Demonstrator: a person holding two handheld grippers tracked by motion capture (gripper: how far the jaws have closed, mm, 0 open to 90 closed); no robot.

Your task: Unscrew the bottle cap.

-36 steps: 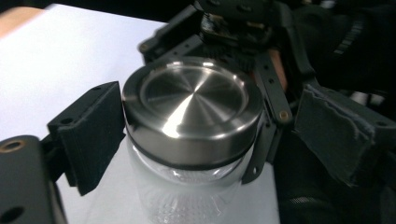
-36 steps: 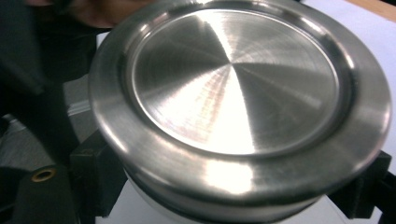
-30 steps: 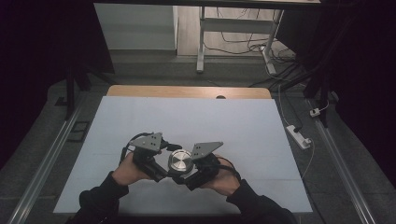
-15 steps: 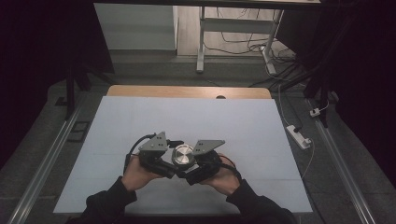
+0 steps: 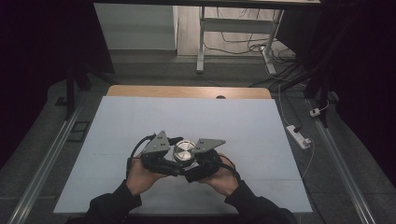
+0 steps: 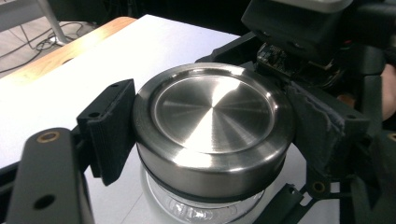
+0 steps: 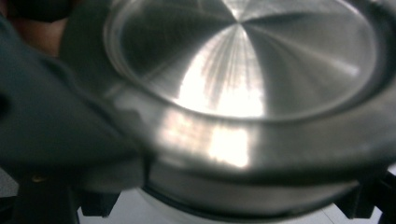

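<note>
A round jar with a brushed steel lid stands on the white table, near its front middle. In the left gripper view the lid sits between my left gripper's two black jaws, which press on its rim from both sides; clear glass shows below. My right gripper comes in from the right, its body close against the jar. In the right gripper view the lid is blurred and very near, with dark jaw parts at both lower corners, beside the jar body. Both hands hold the grippers together around the jar.
A wooden strip runs along the table's far edge. A white power strip lies on the floor to the right. Metal rails run along both sides, and a desk frame with cables stands beyond the table.
Both hands and the jar have shifted a little away from the person. The left gripper has turned slightly around the lid.
</note>
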